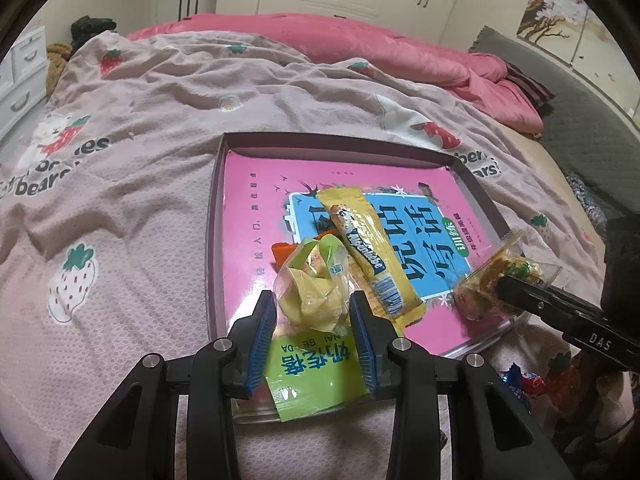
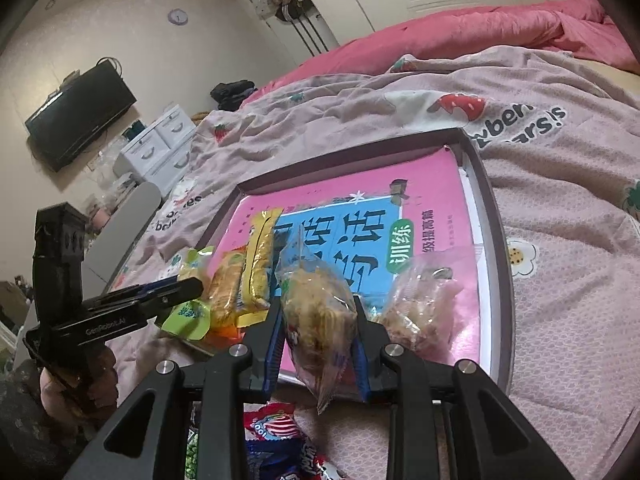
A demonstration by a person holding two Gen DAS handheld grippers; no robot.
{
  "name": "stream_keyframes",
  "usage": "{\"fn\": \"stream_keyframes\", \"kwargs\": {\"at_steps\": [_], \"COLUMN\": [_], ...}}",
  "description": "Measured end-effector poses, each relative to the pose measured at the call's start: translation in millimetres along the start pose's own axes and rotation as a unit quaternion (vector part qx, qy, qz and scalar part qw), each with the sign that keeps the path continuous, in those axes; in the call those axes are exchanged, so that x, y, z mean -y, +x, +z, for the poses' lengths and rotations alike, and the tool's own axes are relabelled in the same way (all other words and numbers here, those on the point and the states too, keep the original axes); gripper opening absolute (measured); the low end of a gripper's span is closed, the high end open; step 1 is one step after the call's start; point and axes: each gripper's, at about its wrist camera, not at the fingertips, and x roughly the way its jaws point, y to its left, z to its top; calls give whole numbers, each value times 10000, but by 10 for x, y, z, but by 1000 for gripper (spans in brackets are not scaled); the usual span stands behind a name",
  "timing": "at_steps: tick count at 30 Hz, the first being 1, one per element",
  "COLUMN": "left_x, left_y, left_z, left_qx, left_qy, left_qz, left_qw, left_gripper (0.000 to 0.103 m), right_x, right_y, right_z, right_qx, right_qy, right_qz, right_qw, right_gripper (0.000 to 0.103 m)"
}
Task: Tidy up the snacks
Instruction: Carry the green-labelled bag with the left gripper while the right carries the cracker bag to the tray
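A dark-rimmed tray (image 1: 340, 140) lies on the bed with a pink and blue book (image 1: 260, 184) inside it. My left gripper (image 1: 313, 316) is shut on a clear bag of pale yellow snack (image 1: 310, 280), just above a green packet (image 1: 316, 372) at the tray's near edge. A long yellow packet (image 1: 368, 244) lies beside it on the book. My right gripper (image 2: 318, 308) is shut on a clear packet of brown snack (image 2: 320, 312), held over the tray's near edge. From the left wrist view that packet (image 1: 484, 280) sits at the tray's right corner in the right gripper (image 1: 504, 288).
Another clear packet (image 2: 424, 300) rests on the book at the right. An orange-yellow packet (image 2: 226, 292) lies next to the long yellow packet (image 2: 260, 264). Loose wrapped sweets (image 2: 276, 432) lie on the pink blanket (image 2: 560, 320) in front of the tray. A pink quilt (image 1: 380, 40) is heaped behind.
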Motion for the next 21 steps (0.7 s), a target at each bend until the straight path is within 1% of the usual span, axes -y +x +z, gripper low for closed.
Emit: {"fn": "stream_keyframes", "kwargs": {"at_steps": [4,12,21], "left_x": [-38,-86,-129], "left_y": [-7,1,4], "left_z": [14,11,10], "left_qx": [13,1,-20], "left_qy": [-35,-77,-110], "left_qz": [30,72,84], "left_qw": [10000,9999,9999], "left_gripper": [39,39,39], "right_x": [29,-61,-122], "right_y": [-14,-34,-66], "right_z": [6,9,3], "right_qx": [34,50,60], "right_qy": [48,-292,-542], "right_qz": [-48,-371,-675], "right_qw": [10000,9989,9962], "right_gripper": [30,31,36]}}
